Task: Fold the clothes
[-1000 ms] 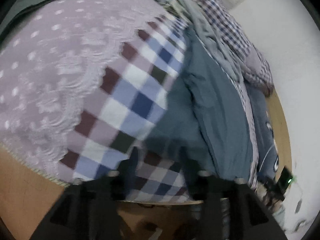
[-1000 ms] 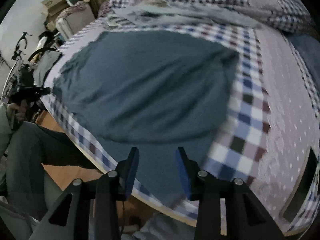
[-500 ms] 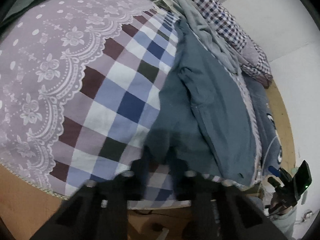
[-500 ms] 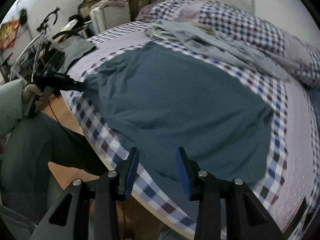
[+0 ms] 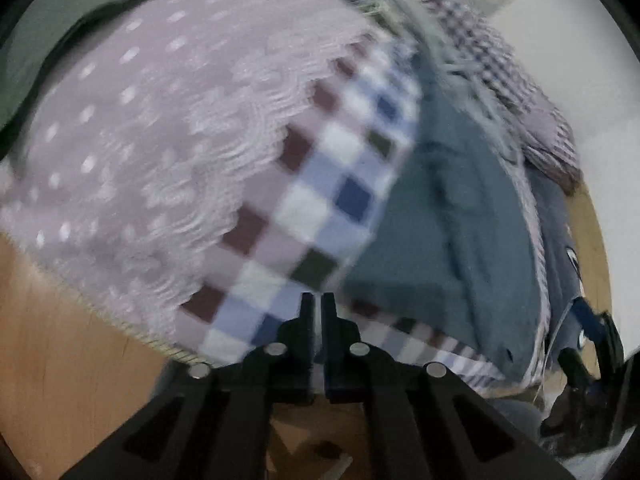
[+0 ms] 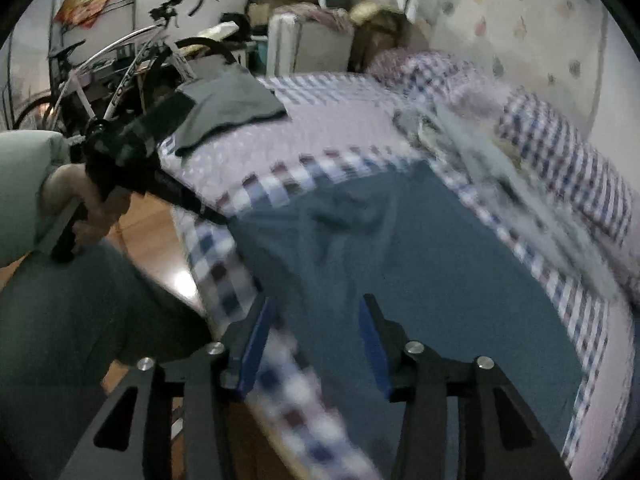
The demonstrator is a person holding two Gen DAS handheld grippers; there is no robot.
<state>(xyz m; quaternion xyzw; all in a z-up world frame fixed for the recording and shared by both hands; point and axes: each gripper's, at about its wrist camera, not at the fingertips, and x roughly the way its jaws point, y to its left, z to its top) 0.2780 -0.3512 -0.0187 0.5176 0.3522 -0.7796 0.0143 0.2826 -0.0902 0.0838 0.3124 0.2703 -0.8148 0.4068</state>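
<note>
One word, blurred and unreadable, marks the bicycle point(image 6: 120, 92) frame.

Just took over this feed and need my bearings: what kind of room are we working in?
Most likely a lived-in bedroom: a bed with a checked and lace-print cover, a checked pillow by the wall, a teal garment spread on it, and a bicycle parked alongside.

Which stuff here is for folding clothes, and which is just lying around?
For the job:
teal garment spread on the bed
left tool, closed
right tool, open

Just lying about:
grey cloth
grey clothes heap
checked pillow
bicycle
</note>
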